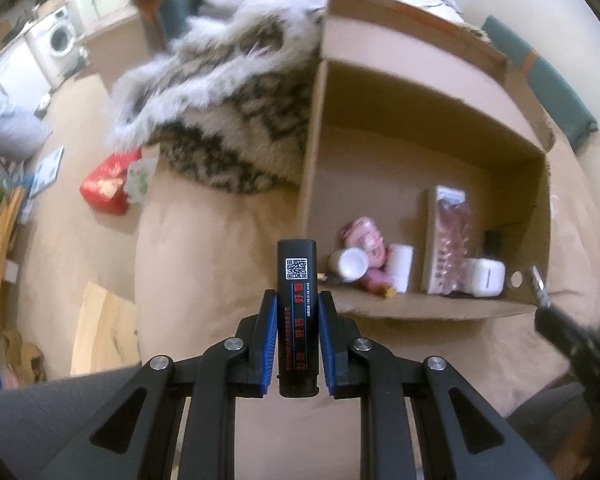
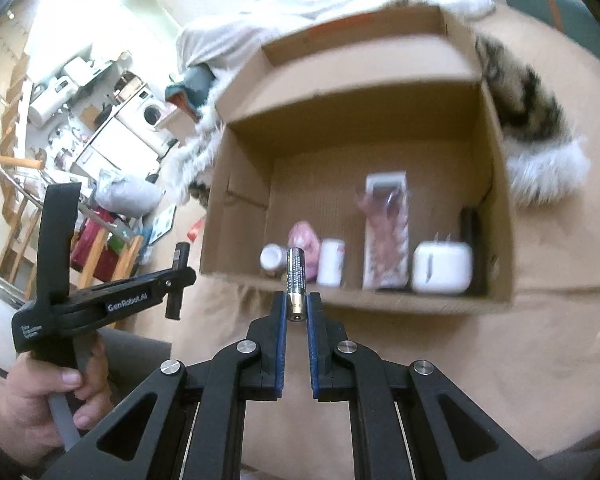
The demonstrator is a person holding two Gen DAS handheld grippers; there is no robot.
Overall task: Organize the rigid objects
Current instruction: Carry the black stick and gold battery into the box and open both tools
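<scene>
My left gripper (image 1: 297, 300) is shut on a black lighter (image 1: 297, 276) with a QR code, held upright in front of the cardboard box (image 1: 420, 308). The right gripper (image 2: 296, 300) is shut on a black and gold battery (image 2: 296, 276), lifted just before the box's near wall (image 2: 380, 300). Inside the box lie a pink figure (image 1: 366, 248), white small bottles (image 1: 350, 264), a long pink package (image 1: 446, 236), a white earbud case (image 1: 485, 277) and a dark bottle (image 1: 492, 242). In the right wrist view the left gripper (image 2: 178, 276) with the lighter (image 2: 179, 258) shows at left, held by a hand (image 2: 40, 400).
The box sits on a beige cushioned surface (image 1: 204, 260). A furry patterned garment (image 1: 228, 120) lies behind and beside the box. A red bag (image 1: 106, 188) and clutter are on the floor at left, with a washing machine (image 1: 62, 38) far off.
</scene>
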